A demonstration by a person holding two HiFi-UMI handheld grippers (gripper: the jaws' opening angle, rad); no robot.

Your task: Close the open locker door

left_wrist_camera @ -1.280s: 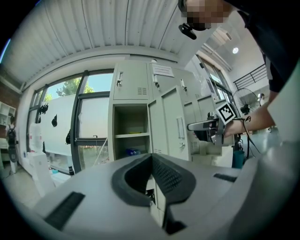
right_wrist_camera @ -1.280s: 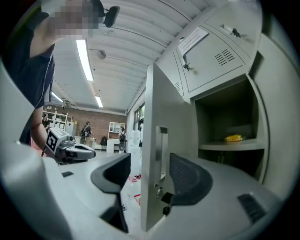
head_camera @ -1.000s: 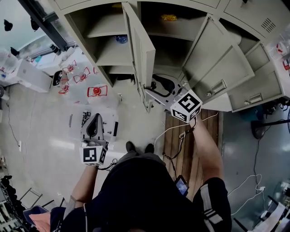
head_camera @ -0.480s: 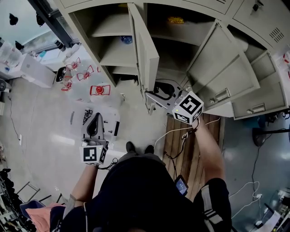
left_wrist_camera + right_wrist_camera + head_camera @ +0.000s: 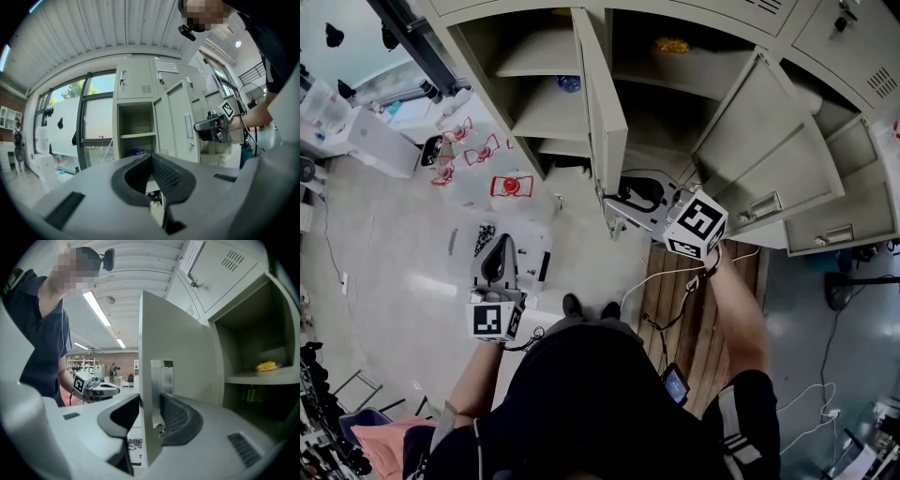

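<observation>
The open locker door (image 5: 602, 112) is a tall grey panel swung out toward me, between two open compartments. My right gripper (image 5: 615, 200) is at its lower free edge. In the right gripper view the door's edge (image 5: 146, 357) stands between the jaws of this gripper (image 5: 150, 401). The jaws have just been closing, and both pads now rest against the panel. My left gripper (image 5: 500, 246) hangs low on the left, away from the lockers, shut with nothing in it (image 5: 151, 158). From the left gripper view, the right gripper (image 5: 208, 127) shows against the door (image 5: 180, 117).
A second grey door (image 5: 764, 141) stands open to the right. A yellow item (image 5: 673, 44) lies on the shelf behind it and a blue item (image 5: 569, 83) in the left compartment. Red wire frames (image 5: 511, 186) lie on the floor. A wooden pallet (image 5: 698, 319) with cables lies underfoot.
The right gripper has shifted a little right along the door's lower edge and turned slightly. The door holds about the same angle. The left gripper has stayed in place.
</observation>
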